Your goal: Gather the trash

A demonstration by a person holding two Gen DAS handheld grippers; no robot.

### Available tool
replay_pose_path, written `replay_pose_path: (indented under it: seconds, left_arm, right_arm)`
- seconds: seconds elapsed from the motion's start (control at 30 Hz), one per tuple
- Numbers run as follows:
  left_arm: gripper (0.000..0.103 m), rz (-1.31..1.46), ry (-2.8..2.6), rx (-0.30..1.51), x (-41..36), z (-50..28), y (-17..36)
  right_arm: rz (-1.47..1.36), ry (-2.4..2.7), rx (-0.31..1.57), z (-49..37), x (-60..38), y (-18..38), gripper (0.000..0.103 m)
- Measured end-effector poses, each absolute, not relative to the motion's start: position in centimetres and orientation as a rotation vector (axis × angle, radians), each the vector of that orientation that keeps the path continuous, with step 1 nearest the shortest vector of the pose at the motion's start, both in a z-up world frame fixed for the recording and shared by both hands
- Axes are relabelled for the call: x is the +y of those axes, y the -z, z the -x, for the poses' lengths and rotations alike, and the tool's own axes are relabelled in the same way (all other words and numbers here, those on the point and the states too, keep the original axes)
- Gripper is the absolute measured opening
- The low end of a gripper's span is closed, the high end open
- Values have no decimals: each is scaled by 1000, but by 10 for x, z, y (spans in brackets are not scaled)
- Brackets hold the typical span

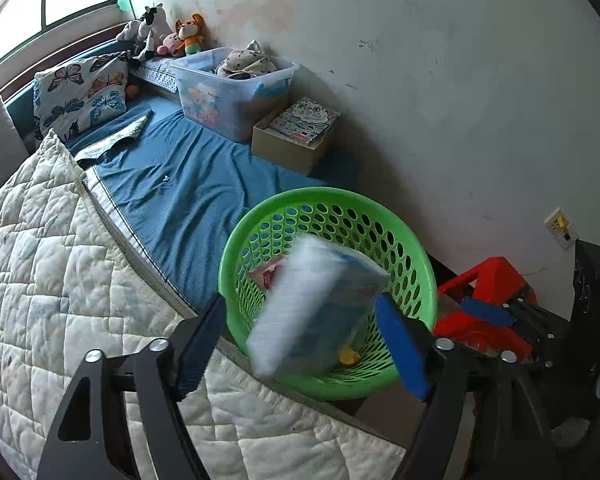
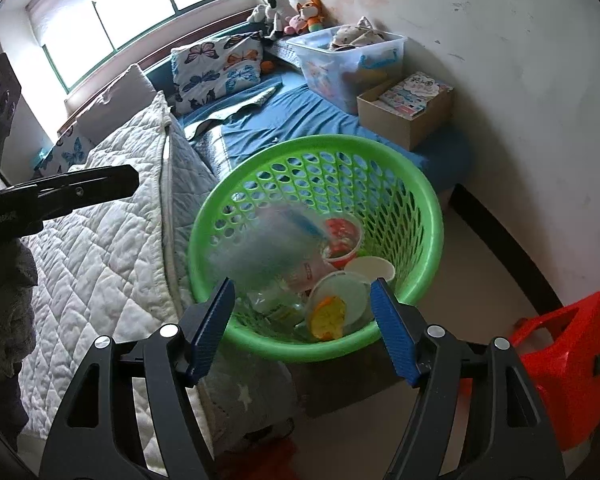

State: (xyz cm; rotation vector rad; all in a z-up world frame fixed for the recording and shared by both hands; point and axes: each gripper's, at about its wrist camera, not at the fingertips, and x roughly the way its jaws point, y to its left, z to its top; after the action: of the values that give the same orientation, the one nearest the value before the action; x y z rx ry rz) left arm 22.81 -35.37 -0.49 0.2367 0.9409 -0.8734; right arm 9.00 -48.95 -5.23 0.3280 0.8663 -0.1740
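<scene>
A green perforated basket (image 1: 416, 256) (image 2: 428, 200) stands at the bed's edge. A blurred white and blue plastic package (image 1: 316, 304) is in the air over the basket between the wide-open jaws of my left gripper (image 1: 300, 352), touching neither finger. In the right wrist view the package (image 2: 268, 244) is a blur inside the basket. The basket holds a red cup (image 2: 342, 236), a white cup (image 2: 370, 270), a clear lid with yellow scrap (image 2: 332, 308) and wrappers. My right gripper (image 2: 302, 328) is open and empty at the basket's near rim.
A white quilt (image 1: 60, 280) and blue sheet (image 1: 188, 184) cover the bed. A clear storage bin (image 1: 236, 88), a cardboard box with books (image 1: 296, 132), a butterfly pillow (image 1: 80, 96) and plush toys (image 1: 160, 32) lie beyond. A red stool (image 2: 568, 360) stands on the floor at right.
</scene>
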Motion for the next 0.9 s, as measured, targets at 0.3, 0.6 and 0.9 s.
replay_pose_path:
  seconds: [0.3, 0.6, 0.9]
  left_arm:
    - [84, -210, 818, 900, -309, -216, -7]
    - [93, -199, 685, 820, -231, -203, -21]
    - [95, -149, 509, 768, -137, -187, -28]
  right_arm:
    - [-275, 112, 836, -90, -455, 33, 76]
    - [-209, 43, 803, -96, -401, 12, 83]
    - [-131, -20, 787, -103, -340, 1, 89]
